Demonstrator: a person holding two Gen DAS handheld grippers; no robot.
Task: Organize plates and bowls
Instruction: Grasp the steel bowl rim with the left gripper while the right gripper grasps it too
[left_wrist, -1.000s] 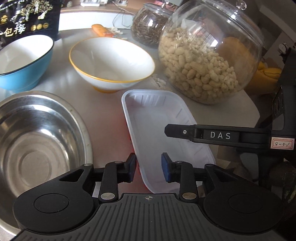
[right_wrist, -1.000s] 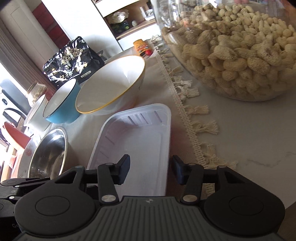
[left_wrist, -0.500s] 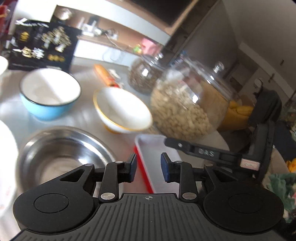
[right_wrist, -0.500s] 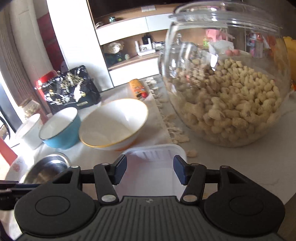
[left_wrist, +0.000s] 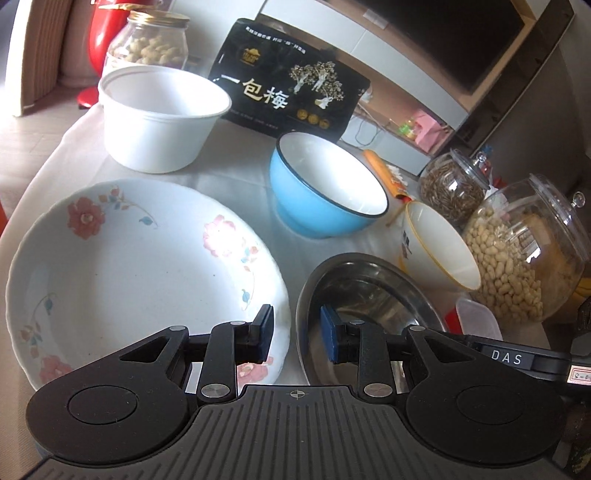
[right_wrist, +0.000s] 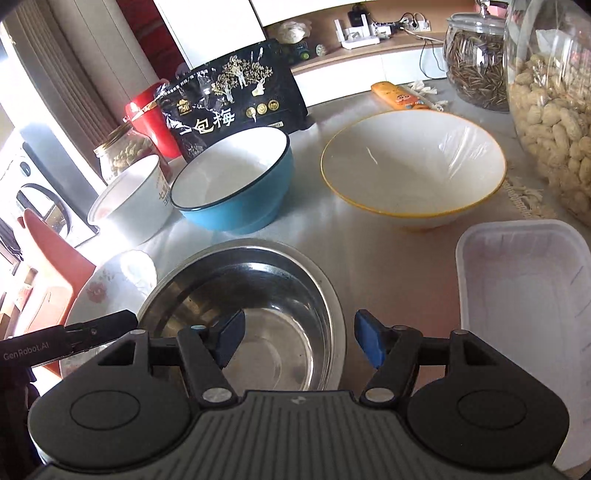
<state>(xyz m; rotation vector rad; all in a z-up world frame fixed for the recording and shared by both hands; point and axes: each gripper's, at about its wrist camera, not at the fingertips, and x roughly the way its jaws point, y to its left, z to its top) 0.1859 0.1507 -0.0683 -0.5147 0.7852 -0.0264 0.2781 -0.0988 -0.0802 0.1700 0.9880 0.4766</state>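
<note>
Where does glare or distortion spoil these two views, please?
Left wrist: glare whitens a flower on the plate; fisheye bends the cabinet edges. Right wrist: sunlight blows out the plate and white tub; the steel bowl mirrors light.

The round steel bowl (right_wrist: 280, 295) is polished metal, mirror-bright inside. The floral white plate (left_wrist: 122, 266) and blue-sided bowl (left_wrist: 317, 199) look like glossy glazed ceramic. The rectangular white tray (right_wrist: 524, 291) is thin matt plastic. The round peanut jar (left_wrist: 524, 254) is clear and shiny.
</note>
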